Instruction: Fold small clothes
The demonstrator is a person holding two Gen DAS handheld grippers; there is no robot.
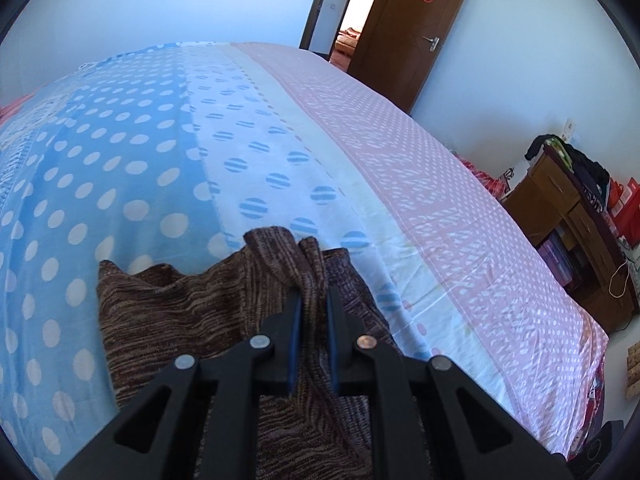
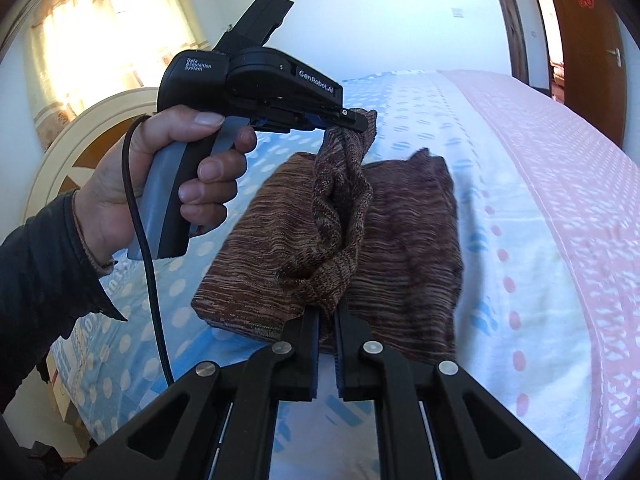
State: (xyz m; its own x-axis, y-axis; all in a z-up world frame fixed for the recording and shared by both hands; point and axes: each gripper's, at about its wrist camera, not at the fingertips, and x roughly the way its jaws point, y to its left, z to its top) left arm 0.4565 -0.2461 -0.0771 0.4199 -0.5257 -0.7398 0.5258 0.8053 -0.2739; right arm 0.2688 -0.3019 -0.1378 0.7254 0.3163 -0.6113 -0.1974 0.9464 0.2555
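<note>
A brown striped knit garment (image 2: 412,240) lies on the bed, part of it lifted. My left gripper (image 1: 314,300) is shut on a bunched edge of the garment (image 1: 288,264); in the right wrist view the same gripper (image 2: 352,118) holds that fold up above the bed. My right gripper (image 2: 328,316) is shut on the near end of the lifted strip of knit (image 2: 340,208), which hangs slack between the two grippers. The rest of the garment stays flat on the sheet.
The bed sheet (image 1: 280,152) has blue dotted, white and pink bands. A brown door (image 1: 404,36) stands at the back. A wooden desk (image 1: 568,216) with books and clutter is right of the bed. A round headboard (image 2: 80,136) and curtained window (image 2: 108,32) are left.
</note>
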